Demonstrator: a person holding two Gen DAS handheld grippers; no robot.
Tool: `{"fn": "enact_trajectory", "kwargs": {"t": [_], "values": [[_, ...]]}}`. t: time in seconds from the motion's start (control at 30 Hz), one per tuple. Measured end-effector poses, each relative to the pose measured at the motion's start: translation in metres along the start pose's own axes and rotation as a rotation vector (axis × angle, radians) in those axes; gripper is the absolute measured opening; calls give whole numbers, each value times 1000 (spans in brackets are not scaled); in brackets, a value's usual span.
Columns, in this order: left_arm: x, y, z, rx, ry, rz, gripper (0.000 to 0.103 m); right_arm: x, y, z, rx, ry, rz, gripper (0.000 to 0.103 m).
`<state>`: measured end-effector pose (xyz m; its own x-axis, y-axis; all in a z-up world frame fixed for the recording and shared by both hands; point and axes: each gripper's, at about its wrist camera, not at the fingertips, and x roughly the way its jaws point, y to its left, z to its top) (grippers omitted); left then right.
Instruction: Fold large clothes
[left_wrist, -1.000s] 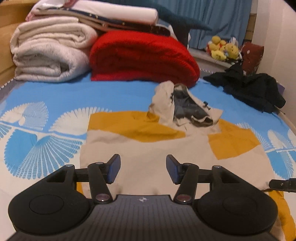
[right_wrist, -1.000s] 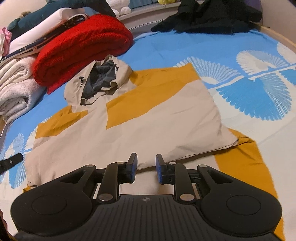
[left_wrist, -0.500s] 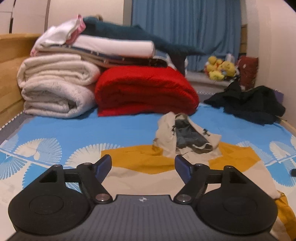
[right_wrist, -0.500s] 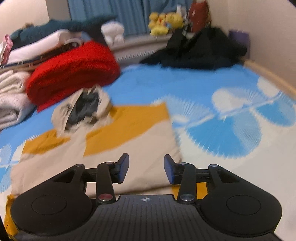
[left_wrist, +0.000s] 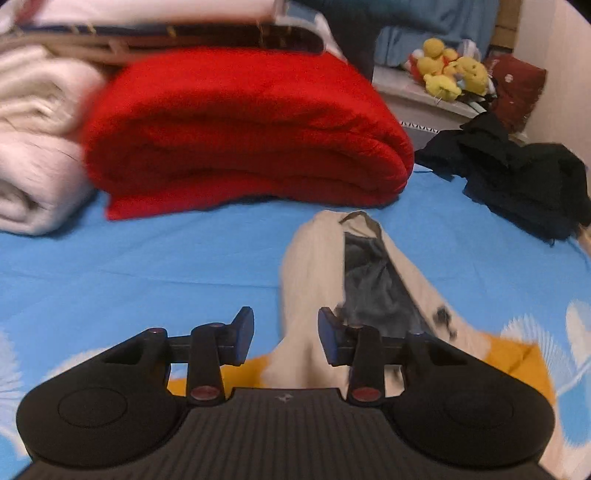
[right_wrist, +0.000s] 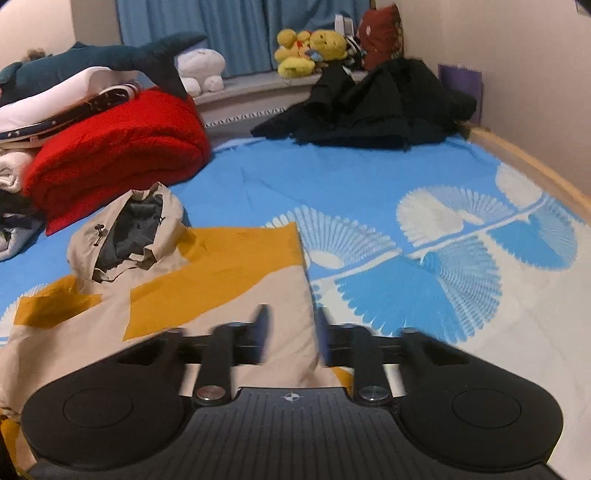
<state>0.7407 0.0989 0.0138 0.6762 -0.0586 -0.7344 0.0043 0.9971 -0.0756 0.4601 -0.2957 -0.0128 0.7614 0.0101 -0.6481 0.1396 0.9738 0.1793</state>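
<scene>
A beige and mustard hooded jacket (right_wrist: 221, 280) lies flat on the blue patterned bed sheet (right_wrist: 369, 184). Its hood (right_wrist: 133, 229) with a grey lining points toward the red blanket. In the left wrist view the hood (left_wrist: 314, 266) fills the middle. My left gripper (left_wrist: 286, 330) is low over it, jaws closing, with the hood's beige left side between them and a gap still showing. My right gripper (right_wrist: 291, 332) is blurred at the jacket's right side edge. Its jaws are closing with that edge between the fingers, and the pads are still apart.
A folded red blanket (left_wrist: 243, 125) and white blankets (left_wrist: 33, 147) are stacked just beyond the hood. Black clothes (right_wrist: 369, 107) are heaped at the far right corner. Plush toys (right_wrist: 310, 48) sit on the sill. A wooden bed rail (right_wrist: 524, 162) runs along the right.
My left gripper has swept forward from the jacket's body up to the hood, and its jaws have narrowed. My right gripper shifted to the jacket's right edge, its jaws widening and then narrowing.
</scene>
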Motion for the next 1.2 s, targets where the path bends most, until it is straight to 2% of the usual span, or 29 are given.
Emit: {"fn": "enact_trajectory", "kwargs": {"t": [0.07, 0.1, 0.13, 0.23, 0.4, 0.47, 0.5, 0.53, 0.6, 0.7, 0.77, 0.83, 0.9, 0.93, 0.97, 1.0, 1.03, 1.1, 1.13, 1.2], "values": [[36, -8, 17, -12, 21, -22, 64, 3, 5, -2, -10, 1, 4, 7], [53, -12, 23, -9, 15, -25, 76, 5, 9, -4, -27, 0, -3, 7], [65, -16, 27, -13, 9, -15, 84, 7, 11, -5, -38, 2, -5, 7], [111, -23, 39, -45, 35, 20, 85, 15, 11, -10, -16, 33, -5, 7], [152, -30, 45, -39, 42, 56, 83, 25, 11, -15, 10, 74, -7, 8], [157, -34, 45, -21, 38, 74, 58, 28, 10, -17, 24, 88, -2, 8], [156, -36, 43, -10, 33, 82, 29, 28, 11, -16, 32, 94, 6, 8], [153, -38, 40, 6, 35, 75, 5, 28, 11, -16, 38, 95, 13, 8], [129, -50, 31, 80, 6, 30, 4, 25, 12, -15, 40, 88, 22, 8], [50, -67, 5, 247, -136, -81, 3, 20, 9, -10, 62, 73, 34, 8], [-21, -74, -37, 393, -212, -185, 2, 13, 5, -5, 90, 57, 59, 8], [-83, -77, -97, 576, -248, -241, 2, 4, 1, -1, 116, 18, 99, 8], [-126, -71, -167, 733, -214, -263, 3, -4, -4, 3, 147, -17, 135, 11], [-138, -64, -200, 794, -169, -249, 3, -7, -7, 4, 167, -28, 148, 17], [-147, -54, -227, 802, -111, -189, 3, -10, -9, 6, 192, -42, 167, 23], [-153, -45, -243, 762, -57, -120, 3, -12, -11, 7, 217, -53, 193, 26], [-167, -32, -255, 664, -22, -76, 4, -14, -13, 8, 240, -57, 217, 30], [-199, -8, -262, 421, -56, -85, 9, -13, -13, 7, 274, -51, 271, 34], [-213, 6, -264, 249, -75, -100, 18, -11, -10, 6, 274, -37, 300, 35], [-224, 23, -270, 11, -111, -140, 31, -2, 0, 1, 262, 20, 347, 39]]}}
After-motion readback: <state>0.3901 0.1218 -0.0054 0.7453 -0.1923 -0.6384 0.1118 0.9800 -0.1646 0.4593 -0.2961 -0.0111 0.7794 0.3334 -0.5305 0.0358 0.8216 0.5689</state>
